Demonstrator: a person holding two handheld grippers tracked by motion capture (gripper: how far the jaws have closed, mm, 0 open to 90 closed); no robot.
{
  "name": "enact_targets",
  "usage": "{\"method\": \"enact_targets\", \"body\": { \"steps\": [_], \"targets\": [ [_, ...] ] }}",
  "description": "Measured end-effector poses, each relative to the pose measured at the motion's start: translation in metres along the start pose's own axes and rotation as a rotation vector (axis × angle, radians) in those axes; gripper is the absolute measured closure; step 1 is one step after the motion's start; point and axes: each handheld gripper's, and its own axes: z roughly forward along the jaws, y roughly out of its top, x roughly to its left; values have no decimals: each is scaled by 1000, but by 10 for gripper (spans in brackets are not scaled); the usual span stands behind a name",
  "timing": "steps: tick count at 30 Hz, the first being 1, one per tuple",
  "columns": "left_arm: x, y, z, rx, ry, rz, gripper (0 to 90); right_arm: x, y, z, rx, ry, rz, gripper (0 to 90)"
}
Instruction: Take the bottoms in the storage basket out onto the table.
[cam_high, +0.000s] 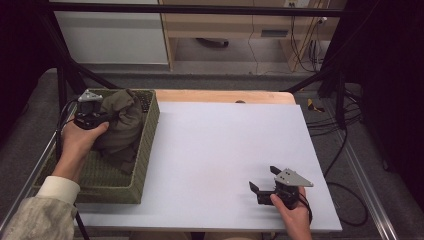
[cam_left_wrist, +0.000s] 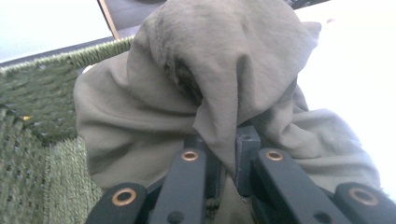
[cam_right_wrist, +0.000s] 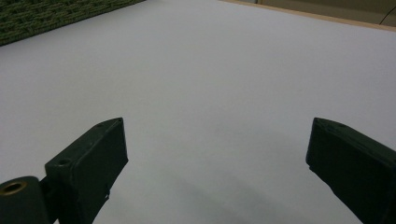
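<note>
An olive-brown cloth (cam_high: 121, 125) is bunched up inside a green woven basket (cam_high: 148, 131) at the table's left. My left gripper (cam_high: 102, 117) is shut on a fold of this cloth (cam_left_wrist: 219, 84), which drapes up over the jaws and hangs lifted above the basket floor (cam_left_wrist: 42, 140). My right gripper (cam_high: 264, 179) rests low over the white table sheet (cam_high: 225, 150) at the front right. In the right gripper view its jaws stand wide apart with bare sheet (cam_right_wrist: 215, 107) between them; the right gripper (cam_right_wrist: 217, 154) is open.
The basket's rim (cam_right_wrist: 51, 16) shows at the far left of the right gripper view. A wooden table edge (cam_high: 225, 96) runs behind the sheet. Black frame bars (cam_high: 200, 9) and cables (cam_high: 345, 120) border the table at the back and right.
</note>
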Motion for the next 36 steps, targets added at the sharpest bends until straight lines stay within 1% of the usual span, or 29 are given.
{"method": "enact_targets", "body": {
  "steps": [10, 18, 23, 28, 36],
  "targets": [
    [-6, 15, -12, -38, -16, 14, 847, -1, 1, -1, -10, -1, 2, 55],
    [-7, 19, -17, -53, -20, 17, 847, -1, 1, -2, -16, -5, 2, 55],
    [-5, 25, -23, -67, -15, 8, 847, -1, 1, -2, -15, -6, 3, 55],
    [-8, 30, -29, -83, -19, 15, 847, 0, 2, -3, -22, -9, -2, 55],
    [-12, 35, -33, -94, -25, 25, 847, 0, 2, -4, -23, -10, 0, 55]
  ]
}}
